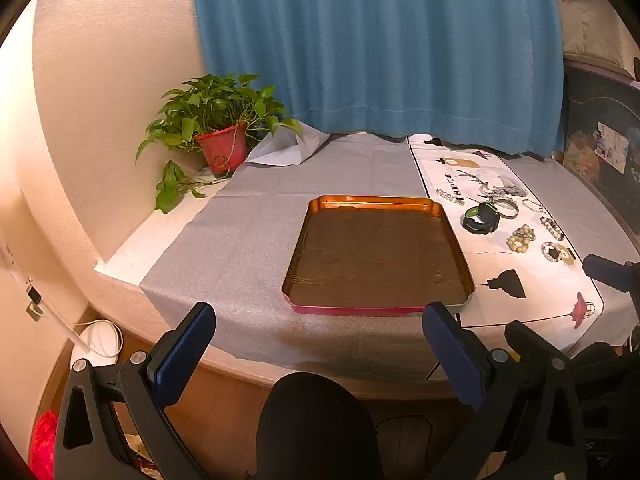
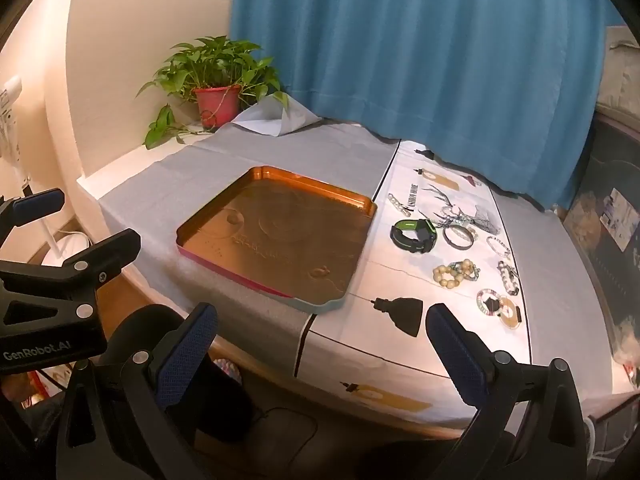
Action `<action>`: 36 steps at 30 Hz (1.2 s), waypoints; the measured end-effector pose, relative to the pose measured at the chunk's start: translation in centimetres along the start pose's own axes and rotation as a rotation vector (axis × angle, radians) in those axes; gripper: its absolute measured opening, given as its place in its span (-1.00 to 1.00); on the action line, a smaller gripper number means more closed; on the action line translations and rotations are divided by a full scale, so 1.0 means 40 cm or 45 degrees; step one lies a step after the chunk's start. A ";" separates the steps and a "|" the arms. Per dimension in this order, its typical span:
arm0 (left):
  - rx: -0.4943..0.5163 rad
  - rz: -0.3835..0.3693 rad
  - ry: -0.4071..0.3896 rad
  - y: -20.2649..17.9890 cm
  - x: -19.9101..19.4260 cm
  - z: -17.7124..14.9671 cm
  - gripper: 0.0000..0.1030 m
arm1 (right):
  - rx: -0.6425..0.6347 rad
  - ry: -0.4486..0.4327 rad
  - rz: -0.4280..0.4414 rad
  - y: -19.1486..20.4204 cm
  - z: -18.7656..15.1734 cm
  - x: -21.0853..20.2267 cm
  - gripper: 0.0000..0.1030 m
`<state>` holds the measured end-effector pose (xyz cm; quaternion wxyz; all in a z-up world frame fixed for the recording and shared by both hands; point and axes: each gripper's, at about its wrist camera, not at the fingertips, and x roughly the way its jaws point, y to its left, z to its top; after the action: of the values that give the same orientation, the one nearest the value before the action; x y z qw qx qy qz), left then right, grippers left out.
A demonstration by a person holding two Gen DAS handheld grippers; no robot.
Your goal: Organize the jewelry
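Both claws, left (image 1: 320,344) and right (image 2: 322,346), gape wide, holding nothing. Approach the green-trimmed watch (image 2: 414,235) squarely, pinch its band, then lower it into the bare copper tray (image 2: 360,204).

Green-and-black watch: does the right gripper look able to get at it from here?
Probably yes. The right gripper is open, and the watch lies uncovered on the white cloth, apart from the bangle.

Warm, dim indoor light; sharp focus, strong fisheye bending and dark corner vignetting.
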<state>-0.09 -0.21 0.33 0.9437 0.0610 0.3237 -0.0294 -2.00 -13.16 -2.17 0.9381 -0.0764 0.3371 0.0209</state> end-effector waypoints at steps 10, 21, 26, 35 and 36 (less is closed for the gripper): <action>0.001 0.002 -0.001 0.001 -0.003 -0.001 1.00 | 0.005 -0.002 0.005 0.004 -0.003 -0.005 1.00; 0.003 0.001 -0.003 0.004 -0.003 -0.002 1.00 | 0.007 -0.001 0.004 0.004 0.000 -0.004 1.00; 0.003 0.002 -0.003 0.002 -0.004 -0.002 1.00 | 0.007 -0.001 0.004 0.006 -0.003 -0.006 1.00; 0.005 0.005 -0.003 -0.002 -0.011 -0.004 1.00 | 0.007 -0.002 0.006 0.006 -0.004 -0.006 1.00; 0.007 0.005 -0.004 -0.001 -0.010 -0.005 1.00 | 0.007 -0.002 0.006 0.007 -0.004 -0.007 1.00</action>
<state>-0.53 -0.21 0.43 0.9442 0.0642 0.3219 -0.0287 -2.34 -12.91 -2.17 0.9386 -0.0730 0.3366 0.0224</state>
